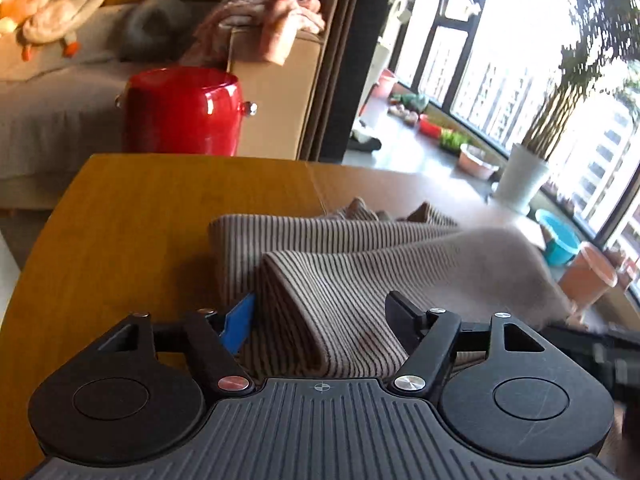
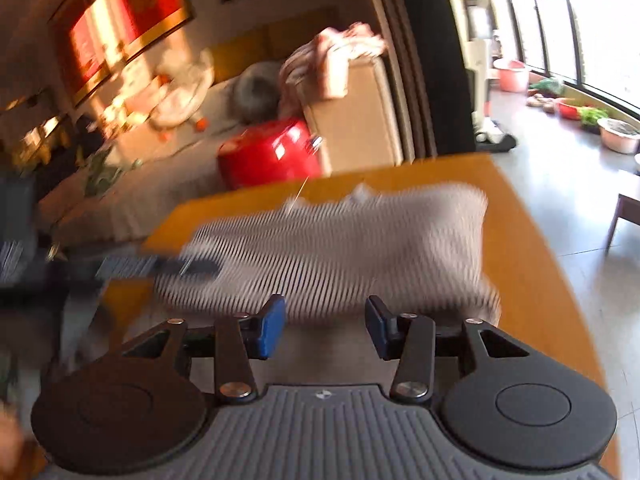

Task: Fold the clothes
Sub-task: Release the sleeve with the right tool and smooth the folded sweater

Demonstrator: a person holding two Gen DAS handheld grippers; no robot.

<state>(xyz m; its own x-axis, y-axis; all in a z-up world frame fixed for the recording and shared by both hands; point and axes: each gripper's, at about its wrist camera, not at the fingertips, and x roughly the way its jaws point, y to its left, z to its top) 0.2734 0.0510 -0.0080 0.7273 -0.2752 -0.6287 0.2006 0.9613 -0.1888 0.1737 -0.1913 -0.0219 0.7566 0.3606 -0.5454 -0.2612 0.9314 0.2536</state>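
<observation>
A beige garment with thin dark stripes [image 1: 340,264] lies bunched in folds on the yellow wooden table [image 1: 140,220]. My left gripper [image 1: 322,320] straddles a raised fold at the garment's near edge. Its blue pad [image 1: 240,320] sits against the fold's left side and its other finger rests over the right side, with the jaws still wide apart. In the right wrist view the garment [image 2: 360,240] is blurred. My right gripper [image 2: 326,328] is open just short of the garment's near edge, with nothing between its pads. The left gripper shows as a dark blur [image 2: 188,266] at the cloth's left end.
A red glossy drum-shaped stool [image 1: 180,112] stands beyond the table's far edge, against a sofa [image 1: 48,120] with pink clothes [image 1: 272,20] on its arm. A white plant pot [image 1: 520,176] and basins stand by the window on the right.
</observation>
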